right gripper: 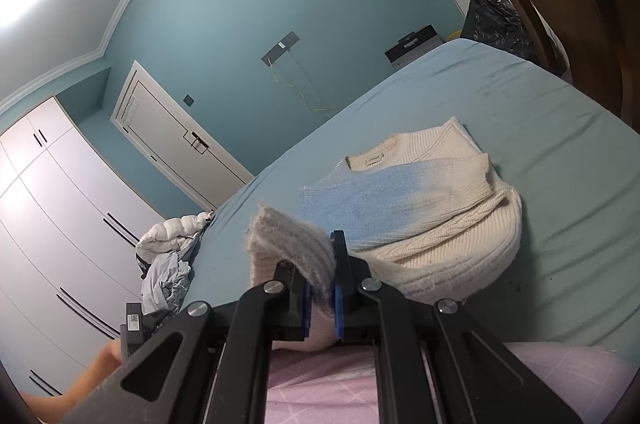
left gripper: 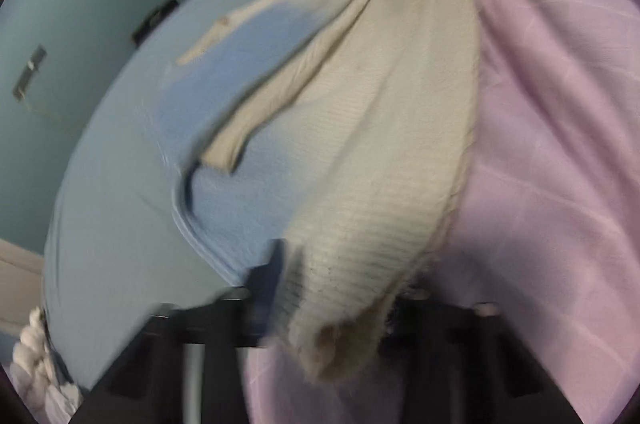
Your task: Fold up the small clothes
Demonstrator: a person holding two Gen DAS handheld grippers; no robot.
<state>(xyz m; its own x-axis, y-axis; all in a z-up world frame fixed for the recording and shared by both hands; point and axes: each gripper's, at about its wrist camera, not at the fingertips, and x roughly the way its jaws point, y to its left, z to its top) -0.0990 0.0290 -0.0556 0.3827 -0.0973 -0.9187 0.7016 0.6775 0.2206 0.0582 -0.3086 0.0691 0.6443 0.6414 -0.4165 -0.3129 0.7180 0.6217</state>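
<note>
A cream and light-blue knit sweater (right gripper: 408, 192) lies on the blue bed sheet (right gripper: 560, 152), collar away from me. My right gripper (right gripper: 320, 264) is shut on its cream bottom hem, lifted and folded up over the fingers. In the blurred left wrist view, the sweater (left gripper: 248, 80) lies on the bed and a cream stretch of it (left gripper: 392, 152) hangs taut up and away. My left gripper (left gripper: 320, 288) is shut on that cream hem; its fingers are mostly hidden by the knit.
A pile of white and grey clothes (right gripper: 172, 256) lies at the bed's left edge. A pink checked fabric (left gripper: 560, 144) fills the near side. A wooden headboard (right gripper: 580, 4) and a black bag (right gripper: 496, 20) stand at the far right. White wardrobes (right gripper: 60, 224) are on the left.
</note>
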